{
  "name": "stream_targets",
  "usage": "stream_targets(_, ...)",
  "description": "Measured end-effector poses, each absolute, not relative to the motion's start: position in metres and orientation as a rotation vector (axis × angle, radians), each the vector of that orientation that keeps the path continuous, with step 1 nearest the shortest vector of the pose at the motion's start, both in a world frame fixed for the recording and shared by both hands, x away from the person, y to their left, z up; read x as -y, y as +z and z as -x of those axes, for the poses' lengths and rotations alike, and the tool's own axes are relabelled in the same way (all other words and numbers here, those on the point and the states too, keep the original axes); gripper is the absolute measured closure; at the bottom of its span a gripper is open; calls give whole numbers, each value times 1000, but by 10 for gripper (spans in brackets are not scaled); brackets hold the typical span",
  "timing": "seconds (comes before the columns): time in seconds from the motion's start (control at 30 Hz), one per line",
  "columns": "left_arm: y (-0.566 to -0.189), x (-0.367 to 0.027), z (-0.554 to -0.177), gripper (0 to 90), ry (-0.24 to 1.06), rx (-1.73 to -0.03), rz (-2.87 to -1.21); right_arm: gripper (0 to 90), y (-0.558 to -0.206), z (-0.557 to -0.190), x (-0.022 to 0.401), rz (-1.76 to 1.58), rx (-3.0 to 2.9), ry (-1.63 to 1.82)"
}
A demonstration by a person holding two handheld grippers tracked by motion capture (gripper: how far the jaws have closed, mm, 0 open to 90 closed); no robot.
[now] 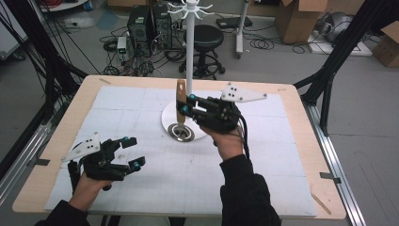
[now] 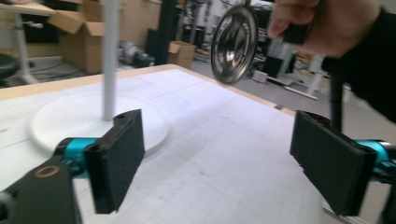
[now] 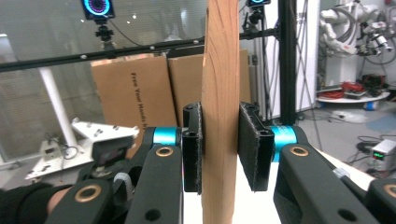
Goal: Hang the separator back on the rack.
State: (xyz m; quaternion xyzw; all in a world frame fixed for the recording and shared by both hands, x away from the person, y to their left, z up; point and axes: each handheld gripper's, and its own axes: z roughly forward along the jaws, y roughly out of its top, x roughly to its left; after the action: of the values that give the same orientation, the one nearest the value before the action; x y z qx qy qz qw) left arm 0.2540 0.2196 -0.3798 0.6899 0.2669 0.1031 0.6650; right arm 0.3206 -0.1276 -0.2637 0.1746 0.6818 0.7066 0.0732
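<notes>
Wooden handle [image 3: 220,116] stands upright, clamped between the right gripper [image 1: 184,104] jaws; left gripper [image 1: 130,152] gapes wide, holding nothing.

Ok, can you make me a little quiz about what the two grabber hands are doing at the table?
1. True or false: the left gripper is holding something.
2. The right gripper is clamped on the handle of a tool with a round metal head. What is the handle made of? A: metal. B: wood. C: rubber.
3. What stands up from the round white base on the table?

Key:
1. False. Its jaws are wide open with nothing between them.
2. B.
3. A tall white pole with hooks at its top.
</notes>
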Motion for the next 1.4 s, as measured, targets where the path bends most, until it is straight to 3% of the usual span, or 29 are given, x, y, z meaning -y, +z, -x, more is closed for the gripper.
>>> stream_targets(0.57,-388,-241,-257,190,275,-653,-1520,727,-194,-395,113,-587,-1997,2065)
stream_targets(1.27,-387,-251,-256,194,285,-680,-1474,725,-188,-436,118,-690,-1981,2024)
stream_targets(1.37,-387,-252,-257,194,288,-682,-1476,697,-191,-433,122,-698,-1958,2019)
stream_targets(1.4,-387,-252,-257,194,291,-682,-1475,645,-192,-432,123,-701,-1961,1992)
